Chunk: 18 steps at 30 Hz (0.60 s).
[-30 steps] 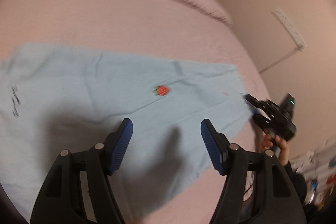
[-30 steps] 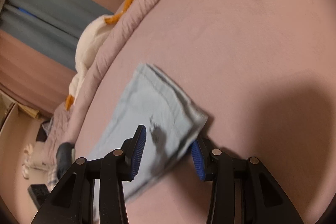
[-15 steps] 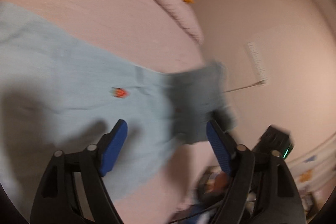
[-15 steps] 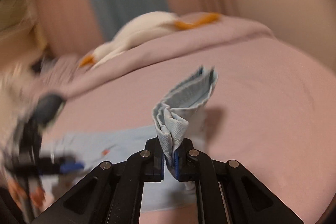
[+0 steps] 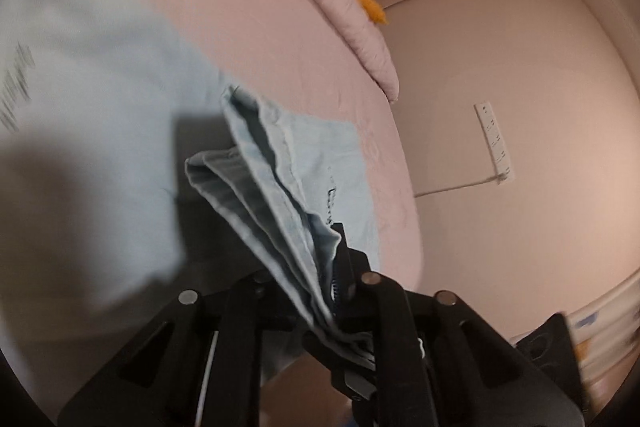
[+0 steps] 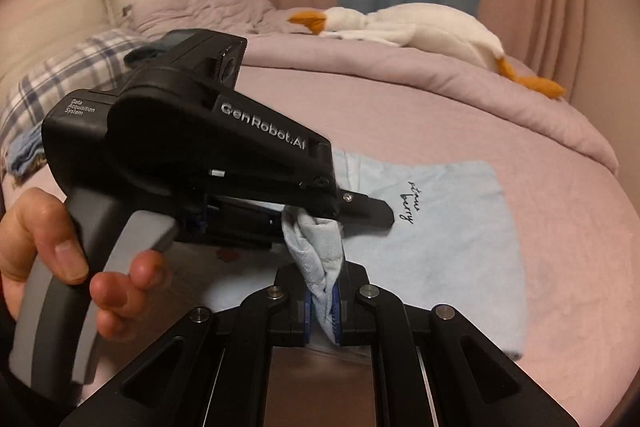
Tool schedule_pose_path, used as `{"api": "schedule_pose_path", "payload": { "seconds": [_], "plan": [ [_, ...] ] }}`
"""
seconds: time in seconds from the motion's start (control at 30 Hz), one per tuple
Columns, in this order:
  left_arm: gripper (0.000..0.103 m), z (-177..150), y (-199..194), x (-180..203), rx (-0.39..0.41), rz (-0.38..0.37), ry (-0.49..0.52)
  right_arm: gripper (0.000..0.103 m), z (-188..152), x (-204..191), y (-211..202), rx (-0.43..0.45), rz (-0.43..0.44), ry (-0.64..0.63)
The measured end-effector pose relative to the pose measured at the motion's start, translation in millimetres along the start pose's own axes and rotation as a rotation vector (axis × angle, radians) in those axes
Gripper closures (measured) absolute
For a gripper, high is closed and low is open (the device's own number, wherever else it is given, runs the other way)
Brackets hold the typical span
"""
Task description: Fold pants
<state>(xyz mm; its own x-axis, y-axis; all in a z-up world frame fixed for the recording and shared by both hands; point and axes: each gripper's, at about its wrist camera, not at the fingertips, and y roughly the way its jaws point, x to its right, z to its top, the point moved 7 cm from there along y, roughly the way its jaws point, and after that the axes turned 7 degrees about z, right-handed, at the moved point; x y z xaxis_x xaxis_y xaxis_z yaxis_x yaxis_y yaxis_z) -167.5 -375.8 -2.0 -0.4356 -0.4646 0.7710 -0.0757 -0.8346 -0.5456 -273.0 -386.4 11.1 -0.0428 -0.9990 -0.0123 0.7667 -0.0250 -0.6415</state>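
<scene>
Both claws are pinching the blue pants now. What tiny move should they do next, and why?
Probably carry the pinched end across and lay it over the flat part. The left gripper and right gripper both clamp the bunched hem of the pants, lifted above the bed, while the rest lies spread out.

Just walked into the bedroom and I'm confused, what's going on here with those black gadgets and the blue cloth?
A person is folding light blue pants on a pink bed with a handheld gripper in each hand. The right gripper is shut on a bunched end of the fabric. The left gripper, in the person's left hand, is clamped on the same bunch just above. Most of the pants lie flat on the bed. A plush goose rests on the comforter behind.
</scene>
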Motion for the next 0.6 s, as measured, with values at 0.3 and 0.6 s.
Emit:
{"api": "schedule_pose_path", "payload": {
  "seconds": [0.3, 0.6],
  "plan": [
    [0.089, 18.9, -23.1, -56.9, 0.048, 0.216, 0.122, 0.094, 19.0, -57.2, 27.4, 0.003, 0.067, -0.082],
    [0.068, 18.4, -64.8, -88.1, 0.118, 0.436, 0.202, 0.052, -6.2, -71.0, 57.8, -0.168, 0.207, -0.018]
  ]
}}
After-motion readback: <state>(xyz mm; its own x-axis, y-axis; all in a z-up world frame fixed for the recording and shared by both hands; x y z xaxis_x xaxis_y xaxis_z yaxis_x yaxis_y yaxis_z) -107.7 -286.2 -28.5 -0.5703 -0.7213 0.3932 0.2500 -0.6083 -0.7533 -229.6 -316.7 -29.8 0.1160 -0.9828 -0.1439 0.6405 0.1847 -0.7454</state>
